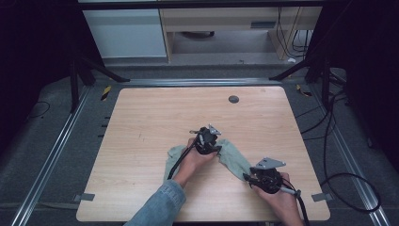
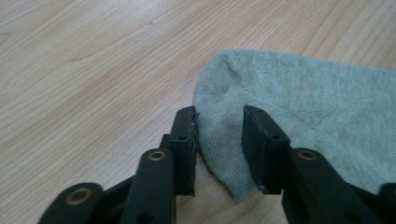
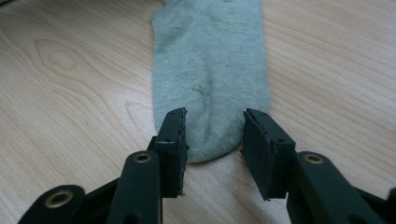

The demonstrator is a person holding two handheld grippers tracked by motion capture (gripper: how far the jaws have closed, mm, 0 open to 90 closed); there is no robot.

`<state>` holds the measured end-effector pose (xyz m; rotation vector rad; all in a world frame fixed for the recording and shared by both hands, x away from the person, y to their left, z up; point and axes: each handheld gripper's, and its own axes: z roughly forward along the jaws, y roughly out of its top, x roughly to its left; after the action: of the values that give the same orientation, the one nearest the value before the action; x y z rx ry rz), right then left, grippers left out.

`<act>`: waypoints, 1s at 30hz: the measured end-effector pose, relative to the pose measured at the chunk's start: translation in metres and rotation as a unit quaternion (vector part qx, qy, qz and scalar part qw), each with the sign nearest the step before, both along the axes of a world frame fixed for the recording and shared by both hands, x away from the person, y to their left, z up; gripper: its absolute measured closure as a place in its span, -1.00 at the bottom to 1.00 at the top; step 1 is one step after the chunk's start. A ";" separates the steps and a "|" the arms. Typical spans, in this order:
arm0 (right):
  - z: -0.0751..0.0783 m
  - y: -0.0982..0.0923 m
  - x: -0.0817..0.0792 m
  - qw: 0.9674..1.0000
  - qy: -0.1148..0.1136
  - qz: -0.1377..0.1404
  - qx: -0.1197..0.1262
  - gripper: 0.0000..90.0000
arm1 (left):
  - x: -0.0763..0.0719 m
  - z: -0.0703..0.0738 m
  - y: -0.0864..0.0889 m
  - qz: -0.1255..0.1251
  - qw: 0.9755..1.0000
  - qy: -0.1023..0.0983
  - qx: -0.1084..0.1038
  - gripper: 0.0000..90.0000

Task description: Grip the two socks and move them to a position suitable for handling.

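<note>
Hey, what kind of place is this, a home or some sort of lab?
Most likely a lab or recording workspace, not a home. The wooden table stands inside a dark metal frame with rails on the floor, loose cables trail beside it, and office-style cabinets line the back wall.

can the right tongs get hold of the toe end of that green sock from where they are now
Probably yes. The right tongs already straddle the sock at its rounded end, jaws apart, with only bare table around it.

Light wooden table (image 1: 141, 117) on grey floor (image 1: 51, 141), black frame legs (image 1: 74, 80), pale cabinet (image 1: 124, 33) behind, trailing cables (image 1: 329, 141)
</note>
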<state>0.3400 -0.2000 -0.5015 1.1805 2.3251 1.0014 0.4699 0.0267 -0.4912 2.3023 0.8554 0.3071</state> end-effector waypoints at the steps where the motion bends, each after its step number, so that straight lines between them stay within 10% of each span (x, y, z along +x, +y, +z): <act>1: 0.000 0.000 0.000 1.000 0.000 0.000 0.000 0.34 | 0.000 0.000 0.000 0.000 1.000 0.000 0.000 0.56; 11: -0.001 0.005 0.001 1.000 0.007 0.025 0.011 0.86 | -0.001 0.001 0.000 -0.008 1.000 0.011 -0.005 0.91; 30: 0.026 0.038 -0.012 0.998 -0.014 0.062 0.028 0.86 | -0.017 0.036 0.040 -0.006 1.000 -0.021 -0.016 0.92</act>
<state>0.3279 -0.1624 -0.4756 1.0455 2.3878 1.1248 0.4533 0.0667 -0.4557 2.2631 0.8183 0.3332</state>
